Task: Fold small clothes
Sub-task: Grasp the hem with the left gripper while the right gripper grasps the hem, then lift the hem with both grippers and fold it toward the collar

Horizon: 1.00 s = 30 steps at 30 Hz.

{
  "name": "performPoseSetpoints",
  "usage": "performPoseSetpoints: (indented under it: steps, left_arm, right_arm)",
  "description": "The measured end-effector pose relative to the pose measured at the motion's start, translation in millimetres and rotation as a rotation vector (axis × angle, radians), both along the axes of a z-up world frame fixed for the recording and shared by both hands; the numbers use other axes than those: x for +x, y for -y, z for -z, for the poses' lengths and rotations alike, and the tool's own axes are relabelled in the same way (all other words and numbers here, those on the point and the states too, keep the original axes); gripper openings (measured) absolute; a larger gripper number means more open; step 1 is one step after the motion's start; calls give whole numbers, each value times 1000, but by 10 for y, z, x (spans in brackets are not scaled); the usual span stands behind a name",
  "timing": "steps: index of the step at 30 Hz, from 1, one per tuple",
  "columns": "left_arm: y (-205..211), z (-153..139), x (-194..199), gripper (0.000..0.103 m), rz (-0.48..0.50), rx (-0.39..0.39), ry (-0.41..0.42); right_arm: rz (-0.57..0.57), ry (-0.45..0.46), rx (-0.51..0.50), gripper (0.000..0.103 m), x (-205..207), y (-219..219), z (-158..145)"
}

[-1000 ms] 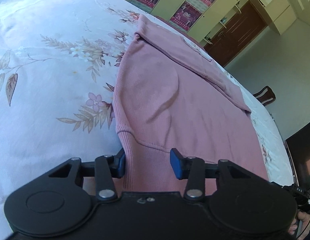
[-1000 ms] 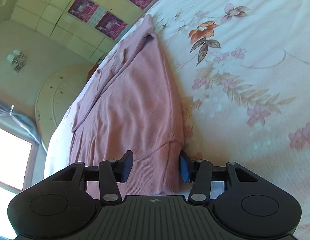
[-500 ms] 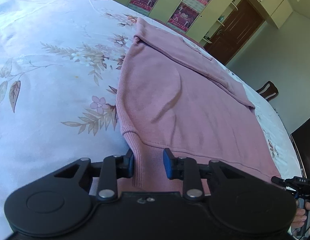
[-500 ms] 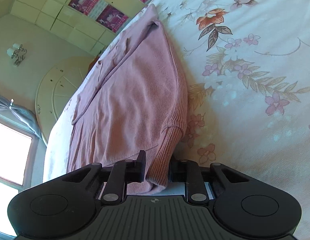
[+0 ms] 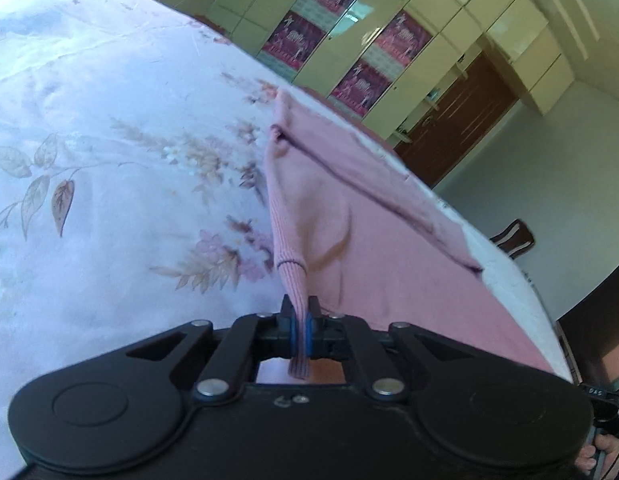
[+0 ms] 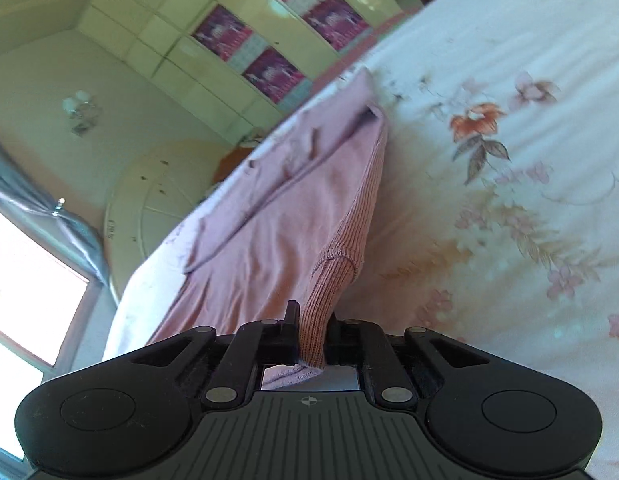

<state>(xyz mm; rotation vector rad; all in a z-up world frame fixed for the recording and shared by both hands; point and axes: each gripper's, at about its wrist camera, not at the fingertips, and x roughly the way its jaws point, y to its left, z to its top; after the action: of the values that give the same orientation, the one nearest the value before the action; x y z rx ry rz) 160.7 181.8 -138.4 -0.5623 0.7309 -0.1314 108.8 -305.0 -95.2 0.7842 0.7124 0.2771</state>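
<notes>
on the flowered bed sheet [image 5: 109,152], pink sweater [image 5: 389,248] lying flat; left gripper [image 5: 300,322] fingers clamped on hem corner, right gripper [image 6: 312,332] fingers closing on other ribbed corner, both lifted.

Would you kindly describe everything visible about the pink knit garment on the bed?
The pink knit garment is a soft, fine-knit top with ribbed hem corners and its far part folded over itself. It lies on the floral bedsheet. The left claw is shut on one ribbed near corner; the right claw is closing on the other, with the rib between its pads. Both corners are lifted and taut.
</notes>
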Motion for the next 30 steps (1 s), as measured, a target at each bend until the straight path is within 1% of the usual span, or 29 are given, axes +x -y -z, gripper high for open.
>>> performPoseSetpoints:
  steps: [1,2,3,4,6,8,10,13,15,16,20,25,30]
  left_arm:
    - [7,106,35,4,-1,5,-48]
    - [15,191,51,4,-7,-1,-75]
    - [12,203,30,4,-19,-17,-59]
    - [9,199,32,4,-30,-24,-63]
    - [18,180,25,4,-40,-21,-64]
    - [29,182,23,4,-42,-12,-64]
    - [17,178,29,4,-60,-31,-68]
    - [0,112,-7,4,-89,-59,-38]
    - [9,46,-5,3,-108,-70,-28]
    - [8,15,4,3,-116,-80,-26]
    - [-15,-109,43,3,-153,-162,12]
    - [48,-358,142,3,-161,-199,71]
    - [103,-650,324,3,-170,-219,131]
  right_arm:
    - [-1,-9,-15,8,13,-3,30]
    - [-1,-42,-32,8,35,1,106]
    - [-7,-109,-52,8,81,-13,236]
    - [-12,-173,-78,8,121,-38,340]
    - [8,-165,-42,8,96,-36,385]
    - [12,-149,-50,8,78,-60,347]
    - [5,-152,-66,8,85,-68,354]
    - [17,-150,-29,8,69,-20,367]
    - [17,-128,-10,8,61,12,315]
    - [16,-117,1,8,67,26,265]
    - [16,-72,47,8,99,91,105]
    - [31,-27,100,8,155,147,-48]
    - [23,55,89,8,308,135,-363]
